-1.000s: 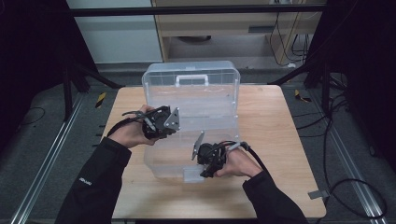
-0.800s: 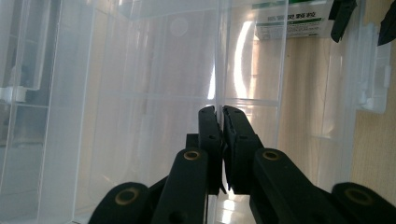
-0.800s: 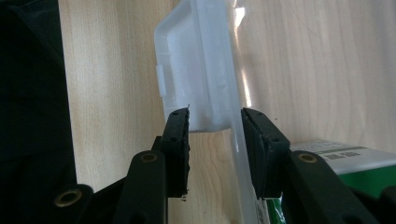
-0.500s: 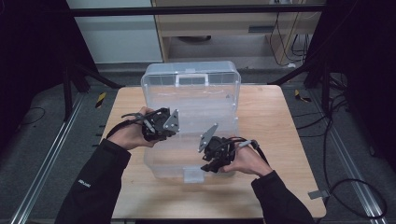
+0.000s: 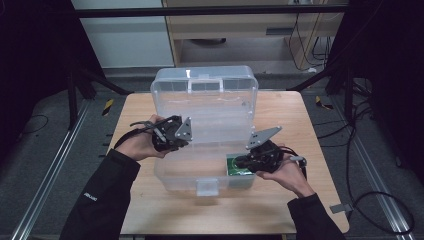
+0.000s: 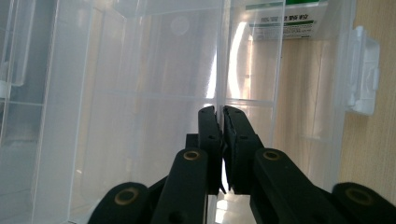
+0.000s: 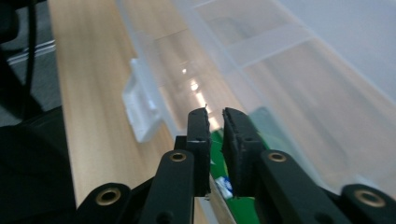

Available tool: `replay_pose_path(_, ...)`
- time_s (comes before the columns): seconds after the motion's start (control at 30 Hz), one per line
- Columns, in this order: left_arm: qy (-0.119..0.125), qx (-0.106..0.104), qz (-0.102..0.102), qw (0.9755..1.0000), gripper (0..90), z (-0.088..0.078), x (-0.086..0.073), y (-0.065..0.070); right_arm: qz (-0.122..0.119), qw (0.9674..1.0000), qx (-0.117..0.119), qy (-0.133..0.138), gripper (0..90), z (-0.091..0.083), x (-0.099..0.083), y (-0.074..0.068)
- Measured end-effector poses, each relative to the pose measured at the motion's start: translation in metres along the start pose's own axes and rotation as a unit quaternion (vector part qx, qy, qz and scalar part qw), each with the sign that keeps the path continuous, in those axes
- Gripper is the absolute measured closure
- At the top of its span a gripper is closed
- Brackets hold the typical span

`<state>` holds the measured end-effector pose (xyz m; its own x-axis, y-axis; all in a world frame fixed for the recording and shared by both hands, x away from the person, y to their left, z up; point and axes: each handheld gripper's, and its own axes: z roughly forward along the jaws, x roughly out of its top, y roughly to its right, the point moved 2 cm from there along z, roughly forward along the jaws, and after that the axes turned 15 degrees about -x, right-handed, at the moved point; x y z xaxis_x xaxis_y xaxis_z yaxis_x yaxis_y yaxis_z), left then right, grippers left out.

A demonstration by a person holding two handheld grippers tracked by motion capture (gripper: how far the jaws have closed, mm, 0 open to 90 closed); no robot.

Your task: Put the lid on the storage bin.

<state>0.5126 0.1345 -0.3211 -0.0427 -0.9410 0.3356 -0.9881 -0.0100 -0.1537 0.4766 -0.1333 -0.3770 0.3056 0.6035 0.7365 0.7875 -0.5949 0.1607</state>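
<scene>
Inside clear plastic box (image 5: 200,165), right corner: green packet (image 5: 239,166).

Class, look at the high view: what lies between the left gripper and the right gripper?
In the high view, between the left gripper and the right gripper lies the bare floor of the open clear plastic box; a green packet sits just under the right gripper.

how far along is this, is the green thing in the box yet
Looks done: the green packet lies inside the clear storage box, at its front right corner. In hand: the left gripper is shut on the box's left wall, steadying it; the right gripper has just been closing, nothing between its jaws, above the packet. Left: the lid stands open and the front latch is undone.
</scene>
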Motion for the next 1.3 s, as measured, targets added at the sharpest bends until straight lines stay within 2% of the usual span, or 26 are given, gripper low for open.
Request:
replay_pose_path(0.1, 0.001, 0.000, -0.001, 1.0000, 86.1, 0.000, 0.000, 0.000, 0.025, 0.9993, -0.003, 0.027, 87.0, -0.009, -0.006, 0.006)
replay_pose_path(0.27, 0.001, -0.002, -0.002, 1.0000, 86.0, 0.000, 0.000, 0.000, 0.048, 0.9962, -0.023, 0.069, 90.0, -0.022, -0.010, 0.012)
replay_pose_path(0.47, 0.002, -0.004, -0.002, 1.0000, 86.0, 0.001, 0.000, 0.001, 0.088, 0.9873, -0.047, 0.123, 90.0, -0.039, 0.003, 0.025)
replay_pose_path(0.57, 0.002, -0.005, -0.002, 1.0000, 85.9, 0.001, 0.000, 0.002, 0.111, 0.9815, -0.056, 0.145, 89.9, -0.042, 0.013, 0.036)
replay_pose_path(0.7, 0.004, -0.008, -0.002, 1.0000, 85.9, 0.001, -0.001, 0.003, 0.135, 0.9765, -0.076, 0.150, 90.0, -0.039, 0.024, 0.052)
replay_pose_path(0.83, 0.005, -0.010, 0.000, 0.9999, 85.9, 0.002, -0.001, 0.004, 0.144, 0.9734, -0.099, 0.148, 90.0, -0.029, 0.031, 0.065)
replay_pose_path(0.9, 0.005, -0.011, 0.001, 0.9999, 85.9, 0.002, -0.001, 0.004, 0.159, 0.9699, -0.106, 0.151, 90.0, -0.025, 0.033, 0.072)
replay_pose_path(0.97, 0.005, -0.011, 0.001, 0.9999, 85.8, 0.002, -0.002, 0.005, 0.165, 0.9673, -0.122, 0.149, 90.0, -0.020, 0.035, 0.081)
replay_pose_path(1.1, 0.007, -0.012, 0.001, 0.9999, 85.5, 0.002, -0.003, 0.006, 0.187, 0.9618, -0.131, 0.151, 90.0, -0.016, 0.037, 0.092)
replay_pose_path(1.17, 0.012, -0.014, 0.002, 0.9998, 85.5, 0.003, -0.004, 0.007, 0.191, 0.9602, -0.133, 0.154, 90.0, -0.016, 0.036, 0.094)
replay_pose_path(1.3, 0.013, -0.019, 0.000, 0.9997, 85.5, 0.003, -0.004, 0.008, 0.194, 0.9596, -0.141, 0.147, 90.0, -0.017, 0.033, 0.096)
